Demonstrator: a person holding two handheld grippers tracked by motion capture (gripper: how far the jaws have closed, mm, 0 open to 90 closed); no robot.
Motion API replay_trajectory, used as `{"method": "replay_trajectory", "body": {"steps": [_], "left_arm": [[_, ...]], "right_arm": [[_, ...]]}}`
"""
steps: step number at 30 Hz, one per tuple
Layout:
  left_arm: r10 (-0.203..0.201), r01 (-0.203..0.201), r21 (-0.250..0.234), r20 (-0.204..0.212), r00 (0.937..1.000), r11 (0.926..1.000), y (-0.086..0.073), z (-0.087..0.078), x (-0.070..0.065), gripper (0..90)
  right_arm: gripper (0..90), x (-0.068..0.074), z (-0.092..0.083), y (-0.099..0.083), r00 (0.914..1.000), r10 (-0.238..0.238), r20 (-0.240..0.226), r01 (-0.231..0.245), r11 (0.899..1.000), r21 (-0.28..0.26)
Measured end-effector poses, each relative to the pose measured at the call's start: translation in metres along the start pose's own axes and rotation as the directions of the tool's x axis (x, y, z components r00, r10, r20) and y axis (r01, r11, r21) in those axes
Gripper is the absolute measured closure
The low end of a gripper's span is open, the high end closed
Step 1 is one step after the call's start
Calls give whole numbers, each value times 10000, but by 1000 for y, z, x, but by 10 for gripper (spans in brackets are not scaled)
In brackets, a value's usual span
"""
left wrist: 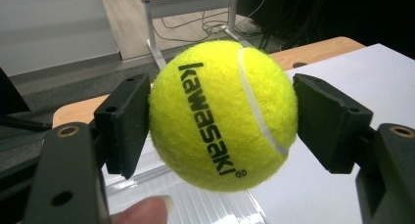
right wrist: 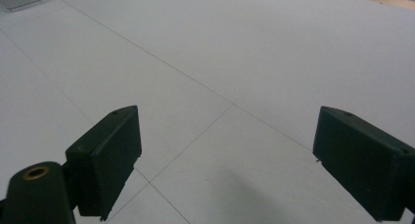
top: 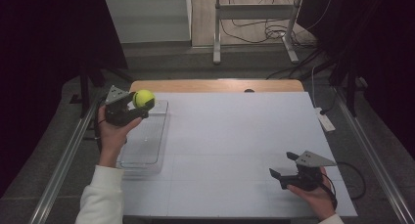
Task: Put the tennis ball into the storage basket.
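White tabletop [top: 235, 136]: left gripper [top: 142, 102] clamps a tennis ball [top: 144, 98] above a clear tray [top: 147, 145]; right gripper [top: 283, 170] gapes empty.

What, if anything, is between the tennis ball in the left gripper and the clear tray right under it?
Nothing visible. The left gripper holds the tennis ball above the far end of the clear tray, with open air beneath it. The tray looks empty. The right gripper sits open, far across the white table.

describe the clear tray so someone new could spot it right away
Start at the white board covering the table and go to its left edge. The clear tray lies flat there, below the left gripper holding a tennis ball. It is the one see-through, ribbed rectangle.
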State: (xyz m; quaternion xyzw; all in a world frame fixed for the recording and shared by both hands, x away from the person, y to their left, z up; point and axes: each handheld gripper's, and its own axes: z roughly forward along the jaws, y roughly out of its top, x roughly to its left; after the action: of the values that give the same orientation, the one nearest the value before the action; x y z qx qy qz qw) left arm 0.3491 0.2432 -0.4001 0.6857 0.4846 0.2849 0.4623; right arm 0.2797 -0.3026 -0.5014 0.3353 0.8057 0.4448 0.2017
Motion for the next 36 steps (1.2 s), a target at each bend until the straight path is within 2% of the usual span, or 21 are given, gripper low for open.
{"method": "replay_trajectory", "body": {"steps": [6, 16, 22, 36], "left_arm": [[-26, 27, 64, -148, 9999, 10000, -1, 1, 4, 267], [-309, 315, 164, -348, 9989, 9994, -5, 3, 16, 267], [-432, 453, 303, -648, 9970, 9985, -9, 6, 22, 267], [-534, 606, 683, -1029, 9933, 9958, -18, 15, 33, 267]], "right_arm": [[112, 0, 0, 0, 10000, -4, -3, 4, 10000, 5], [111, 0, 1, 0, 10000, -6, 8, 6, 10000, 39], [111, 0, 0, 0, 10000, -30, 24, 29, 10000, 34], [111, 0, 1, 0, 10000, -19, 25, 19, 10000, 45]]}}
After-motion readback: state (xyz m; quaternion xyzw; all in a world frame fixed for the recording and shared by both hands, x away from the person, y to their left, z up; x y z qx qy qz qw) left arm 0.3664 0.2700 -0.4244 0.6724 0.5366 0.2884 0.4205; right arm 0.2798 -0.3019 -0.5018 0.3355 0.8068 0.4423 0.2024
